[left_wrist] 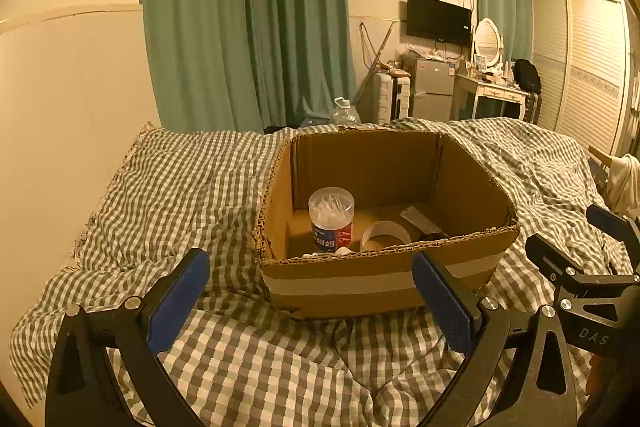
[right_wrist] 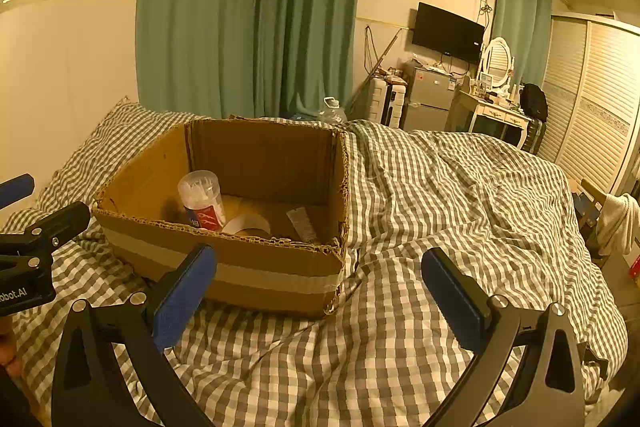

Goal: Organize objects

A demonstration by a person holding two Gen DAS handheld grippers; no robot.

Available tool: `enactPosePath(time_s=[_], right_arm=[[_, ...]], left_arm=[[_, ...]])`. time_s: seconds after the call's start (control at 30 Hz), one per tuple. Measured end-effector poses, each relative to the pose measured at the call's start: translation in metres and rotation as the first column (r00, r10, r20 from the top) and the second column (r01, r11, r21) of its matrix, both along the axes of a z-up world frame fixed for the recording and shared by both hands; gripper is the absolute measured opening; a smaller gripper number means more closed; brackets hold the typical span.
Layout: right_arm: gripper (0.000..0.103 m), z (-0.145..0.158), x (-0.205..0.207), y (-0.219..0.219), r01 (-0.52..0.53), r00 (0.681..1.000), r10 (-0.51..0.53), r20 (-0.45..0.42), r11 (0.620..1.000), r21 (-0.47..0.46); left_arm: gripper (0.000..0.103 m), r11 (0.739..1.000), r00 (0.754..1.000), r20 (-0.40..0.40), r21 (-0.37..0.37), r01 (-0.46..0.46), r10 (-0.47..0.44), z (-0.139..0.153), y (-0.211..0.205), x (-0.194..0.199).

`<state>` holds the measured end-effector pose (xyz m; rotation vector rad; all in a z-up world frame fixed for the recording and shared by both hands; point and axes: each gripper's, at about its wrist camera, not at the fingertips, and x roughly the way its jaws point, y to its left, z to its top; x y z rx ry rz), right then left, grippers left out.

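An open cardboard box (left_wrist: 340,279) sits on the checked bedspread; it also shows in the right wrist view (right_wrist: 260,279). Inside stand a clear tub of cotton swabs (left_wrist: 331,217) (right_wrist: 202,199), a roll of tape (left_wrist: 385,233) (right_wrist: 248,225) and a flat white packet (left_wrist: 420,219) (right_wrist: 304,225). My left gripper (left_wrist: 312,291) is open and empty, just in front of the box's near wall. My right gripper (right_wrist: 320,287) is open and empty, in front of the box's near right corner. Each gripper shows at the edge of the other's view.
The green-and-white checked bedspread (right_wrist: 440,195) covers the bed to the right of the box. A wall (left_wrist: 60,107) runs along the left. Green curtains, a TV, a small fridge (left_wrist: 434,89) and a dressing table stand beyond the bed.
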<state>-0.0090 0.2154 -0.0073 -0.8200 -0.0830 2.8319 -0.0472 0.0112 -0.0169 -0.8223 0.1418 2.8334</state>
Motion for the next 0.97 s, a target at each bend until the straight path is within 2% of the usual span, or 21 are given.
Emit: enactPosePath(time_s=[0.77, 0.97], right_arm=[[0.103, -0.0071, -0.0029, -0.0001, 0.005, 1.0, -0.005, 0.015, 1.0, 0.011], [0.103, -0.0081, -0.0031, 0.0019, 0.008, 1.0, -0.008, 0.017, 1.0, 0.014]], left_arm=[[0.103, 1.0, 1.0, -0.022, -0.007, -0.002, 0.002, -0.0004, 0.001, 0.0017], [0.103, 1.0, 0.998, -0.056, -0.022, 0.007, -0.009, 0.0001, 0.0028, 0.007]])
